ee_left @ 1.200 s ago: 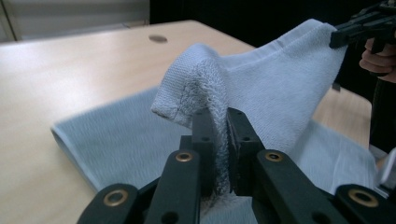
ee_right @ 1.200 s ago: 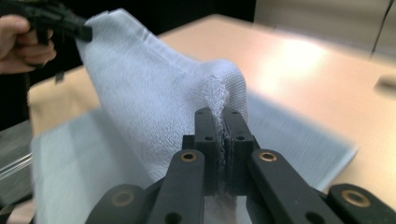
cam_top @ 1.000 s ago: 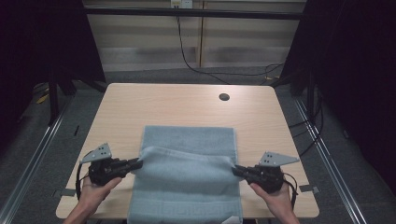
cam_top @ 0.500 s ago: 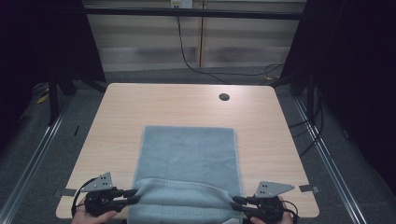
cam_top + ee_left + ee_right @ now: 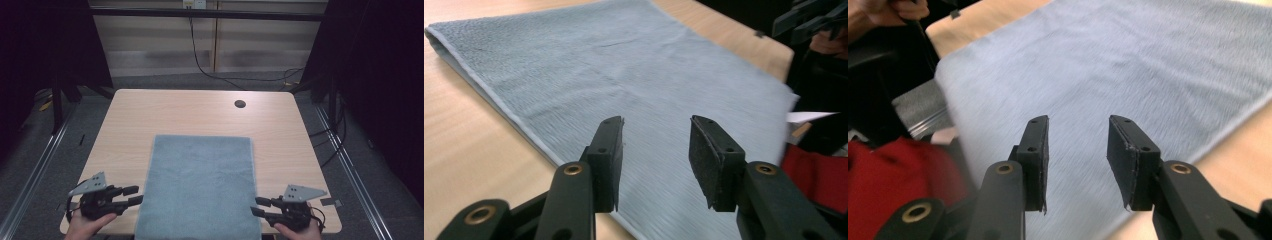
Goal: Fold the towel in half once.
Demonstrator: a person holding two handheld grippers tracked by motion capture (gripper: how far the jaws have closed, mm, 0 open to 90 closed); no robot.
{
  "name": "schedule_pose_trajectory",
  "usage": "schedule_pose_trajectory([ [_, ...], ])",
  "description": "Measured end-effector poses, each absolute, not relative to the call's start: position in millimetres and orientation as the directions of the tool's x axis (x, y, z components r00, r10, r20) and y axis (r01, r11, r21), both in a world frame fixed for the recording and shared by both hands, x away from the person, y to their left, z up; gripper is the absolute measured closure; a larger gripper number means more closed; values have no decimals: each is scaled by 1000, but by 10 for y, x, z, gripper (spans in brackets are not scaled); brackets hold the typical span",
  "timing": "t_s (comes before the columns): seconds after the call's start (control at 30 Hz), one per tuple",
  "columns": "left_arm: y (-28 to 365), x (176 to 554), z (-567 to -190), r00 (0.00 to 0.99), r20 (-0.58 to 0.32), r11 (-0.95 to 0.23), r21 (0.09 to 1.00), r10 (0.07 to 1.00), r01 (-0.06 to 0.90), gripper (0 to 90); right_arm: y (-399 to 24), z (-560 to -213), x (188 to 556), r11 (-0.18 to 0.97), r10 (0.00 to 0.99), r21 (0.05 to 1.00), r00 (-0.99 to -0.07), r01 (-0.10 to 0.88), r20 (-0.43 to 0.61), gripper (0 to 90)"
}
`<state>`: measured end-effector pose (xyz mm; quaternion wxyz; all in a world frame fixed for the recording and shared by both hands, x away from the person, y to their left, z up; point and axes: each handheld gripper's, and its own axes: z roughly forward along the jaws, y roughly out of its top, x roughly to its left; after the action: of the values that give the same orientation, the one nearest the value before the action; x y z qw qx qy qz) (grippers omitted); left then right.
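Observation:
A grey-blue towel (image 5: 200, 185) lies flat on the wooden table (image 5: 150, 115), its near end hanging over the front edge. My left gripper (image 5: 134, 195) sits just off the towel's left side near the front, and my right gripper (image 5: 256, 206) just off its right side. Both sets of jaws have just been opening, and nothing is between them. In the left gripper view the open gripper (image 5: 656, 122) hovers over the towel (image 5: 599, 65). The right gripper view shows the same, the open gripper (image 5: 1078, 122) above the cloth (image 5: 1128, 60).
A dark round hole (image 5: 240, 104) sits in the tabletop at the back right. Bare wood surrounds the towel on the left, right and far sides. Metal rails and cables run along the floor beside the table. Red cloth (image 5: 819, 175) shows below the front edge.
Both grippers drew a towel edge from mid-table to the front edge, then let go. The towel now lies flat and the jaws stand apart.

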<state>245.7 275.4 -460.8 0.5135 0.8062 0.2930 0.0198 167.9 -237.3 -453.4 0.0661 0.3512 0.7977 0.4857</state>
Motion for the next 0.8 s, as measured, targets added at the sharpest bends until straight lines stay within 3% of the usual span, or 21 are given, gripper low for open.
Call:
schedule_pose_trajectory([
  [0.23, 2459, 3031, -4751, 768, -251, -320, 801, 589, 507, 570, -2261, -4652, 2388, 283, 653, 802, -718, 526, 241, 574],
  [0.43, 2255, 3415, -4810, 752, -257, -326, 782, 607, 531, 532, -2122, -4764, 2971, 302, 662, 749, -695, 589, 280, 528],
  [0.63, 2136, 3714, -4905, 720, -268, -304, 772, 640, 558, 509, -1964, -4853, 3287, 320, 685, 732, -681, 601, 260, 485],
  [0.8, 2079, 3718, -5036, 733, -212, -381, 742, 647, 551, 512, -1975, -4954, 3431, 286, 720, 730, -642, 620, 263, 463],
])
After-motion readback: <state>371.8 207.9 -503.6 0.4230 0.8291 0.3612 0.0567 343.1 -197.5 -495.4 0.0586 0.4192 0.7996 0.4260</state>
